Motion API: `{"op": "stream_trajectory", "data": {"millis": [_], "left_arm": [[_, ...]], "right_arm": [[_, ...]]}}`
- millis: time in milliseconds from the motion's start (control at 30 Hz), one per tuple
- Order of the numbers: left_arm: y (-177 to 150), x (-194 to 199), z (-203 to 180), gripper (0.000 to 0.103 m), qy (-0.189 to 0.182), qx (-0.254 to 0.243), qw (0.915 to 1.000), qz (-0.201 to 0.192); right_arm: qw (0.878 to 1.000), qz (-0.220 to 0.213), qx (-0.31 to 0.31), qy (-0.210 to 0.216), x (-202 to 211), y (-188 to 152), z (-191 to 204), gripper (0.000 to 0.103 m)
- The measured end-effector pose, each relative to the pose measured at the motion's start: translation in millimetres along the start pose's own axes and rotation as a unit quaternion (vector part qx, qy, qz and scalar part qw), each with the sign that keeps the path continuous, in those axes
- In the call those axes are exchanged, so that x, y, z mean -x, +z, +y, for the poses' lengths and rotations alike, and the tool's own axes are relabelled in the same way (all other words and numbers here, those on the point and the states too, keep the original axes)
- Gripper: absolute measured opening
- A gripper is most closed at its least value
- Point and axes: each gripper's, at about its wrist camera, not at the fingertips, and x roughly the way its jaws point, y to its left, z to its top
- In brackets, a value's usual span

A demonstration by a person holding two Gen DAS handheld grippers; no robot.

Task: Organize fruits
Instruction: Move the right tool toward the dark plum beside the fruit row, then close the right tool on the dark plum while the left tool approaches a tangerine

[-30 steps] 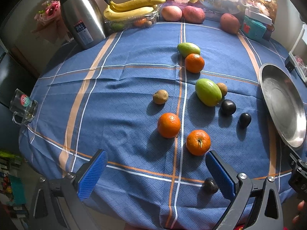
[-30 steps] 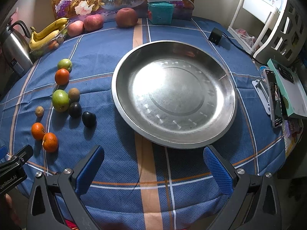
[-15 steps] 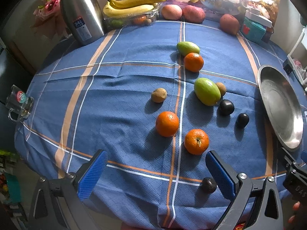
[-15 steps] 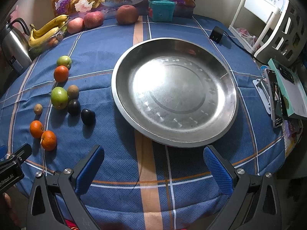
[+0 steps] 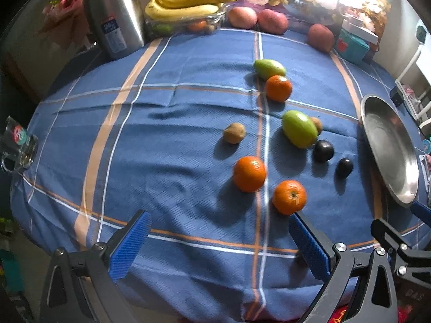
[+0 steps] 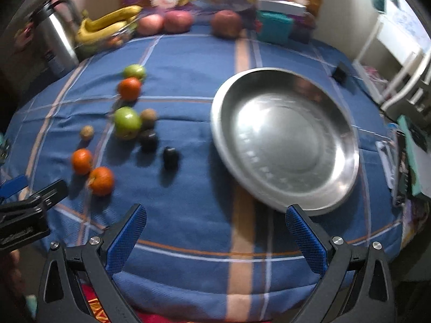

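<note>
Across the whole of both views spreads the blue plaid tablecloth (image 5: 167, 145), crossed by orange and white stripes. On it, filling the right half of the right wrist view, sits the round steel platter (image 6: 347, 145), bare inside; in the left wrist view it shows only as a sliver at the right edge. At the upper left of the left wrist view stands a steel kettle (image 5: 113, 13), with a bunch of bananas (image 5: 188, 2) lying in a glass dish just beside it, their long axis running left to right. Three reddish apples (image 5: 242, 17) line the far edge of the cloth.

Nearer, the loose fruit lies in a scattered line down the middle right of the left wrist view. The larger green mango (image 5: 299, 129) lies with its long axis slanting from upper left to lower right; a kiwi (image 5: 316, 124) touches its far side. The smaller green mango (image 5: 269, 68) points its narrow end toward the right, touching an orange (image 5: 278, 88). Two more oranges (image 5: 249, 173) sit close together lower down, the nearer orange (image 5: 289, 197) showing its stem toward the camera. A lone kiwi (image 5: 233, 133) lies left of the line. Two dark plums (image 5: 323, 150) lie between the big mango and the platter.

Both tools hover at the near edge: the left gripper (image 5: 215, 239) with its blue pads spread wide and nothing between them, the right gripper (image 6: 215, 235) likewise wide apart and holding nothing.
</note>
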Motion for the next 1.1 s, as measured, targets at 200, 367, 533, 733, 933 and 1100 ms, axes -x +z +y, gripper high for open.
{"op": "stream_trajectory", "data": {"millis": [200, 367, 533, 733, 933, 1100], "left_arm": [[-9.1, -11.4, 17.4, 0.103, -0.005, 0.011, 0.9998, 0.017], [-17.2, -20.1, 24.0, 0.103, -0.002, 0.002, 0.9995, 0.03], [-22.9, -20.0, 25.8, 0.103, -0.006, 0.003, 0.9995, 0.031], [-28.5, -21.3, 29.7, 0.103, -0.006, 0.006, 0.9995, 0.031], [-29.6, -22.3, 40.0, 0.103, -0.007, 0.01, 0.9996, 0.025], [-31.4, -19.2, 42.3, 0.103, -0.006, 0.009, 0.9997, 0.023]], "right_arm": [[0.999, 0.032, 0.029, 0.025, -10.9, 0.2, 29.1, 0.103], [0.996, 0.054, 0.059, 0.027, -20.6, -4.9, 53.8, 0.103], [0.994, 0.065, 0.083, 0.033, -26.2, -9.4, 70.8, 0.103], [0.99, 0.081, 0.105, 0.04, -35.0, -16.0, 90.1, 0.103], [0.986, 0.099, 0.117, 0.058, -47.3, -21.8, 104.1, 0.103], [0.983, 0.104, 0.134, 0.07, -51.8, -20.7, 113.4, 0.103]]}}
